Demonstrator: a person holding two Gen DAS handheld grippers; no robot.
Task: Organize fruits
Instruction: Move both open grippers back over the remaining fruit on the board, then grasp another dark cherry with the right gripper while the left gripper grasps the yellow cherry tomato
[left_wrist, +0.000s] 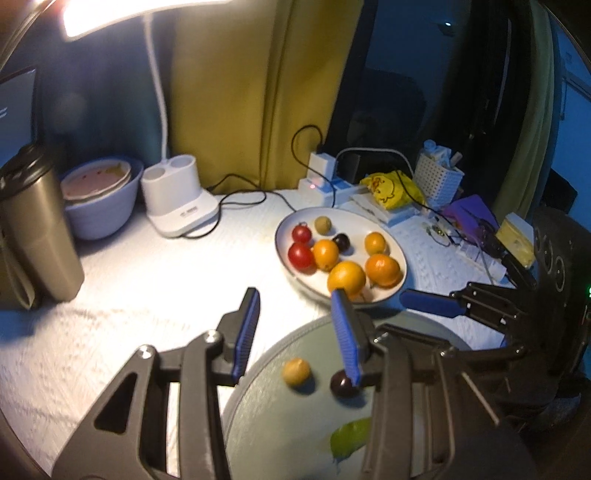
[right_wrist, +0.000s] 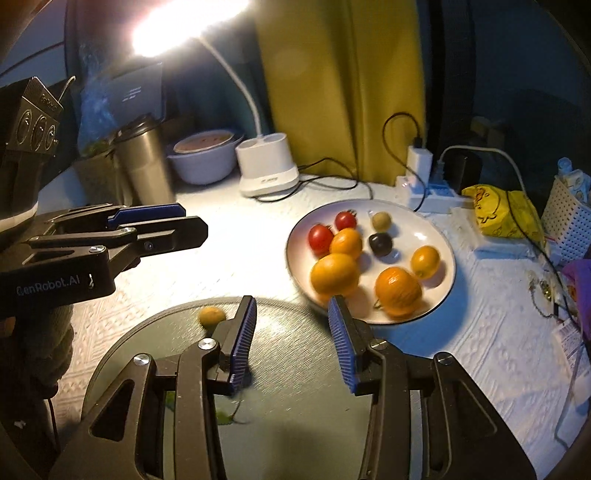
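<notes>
A white plate (left_wrist: 397, 254) (right_wrist: 369, 206) holds two red tomatoes (left_wrist: 301, 255), several orange fruits (left_wrist: 383, 270) (right_wrist: 398, 291), a dark round fruit (left_wrist: 341, 242) (right_wrist: 380, 243) and a small olive one (left_wrist: 322, 224). In front of it lies a grey-green plate (left_wrist: 280, 424) (right_wrist: 147, 350) with a small yellow fruit (left_wrist: 295, 371) (right_wrist: 211, 315), a dark fruit (left_wrist: 341, 384) and a green leaf (left_wrist: 351, 437). My left gripper (left_wrist: 295, 332) (right_wrist: 194, 219) hovers open over the grey plate's left rim, nothing between its pads. My right gripper (right_wrist: 291, 332) is open and empty above the same plate; one of its fingers (left_wrist: 428, 304) shows at the right.
A lit white desk lamp has its base (left_wrist: 177, 206) (right_wrist: 266, 173) at the back. A steel tumbler (left_wrist: 33, 229) and a stacked bowl (left_wrist: 99, 199) are at the back left. A power strip with cables (left_wrist: 325, 184), a yellow bag (left_wrist: 391, 188) and a white basket (left_wrist: 437, 179) crowd the right.
</notes>
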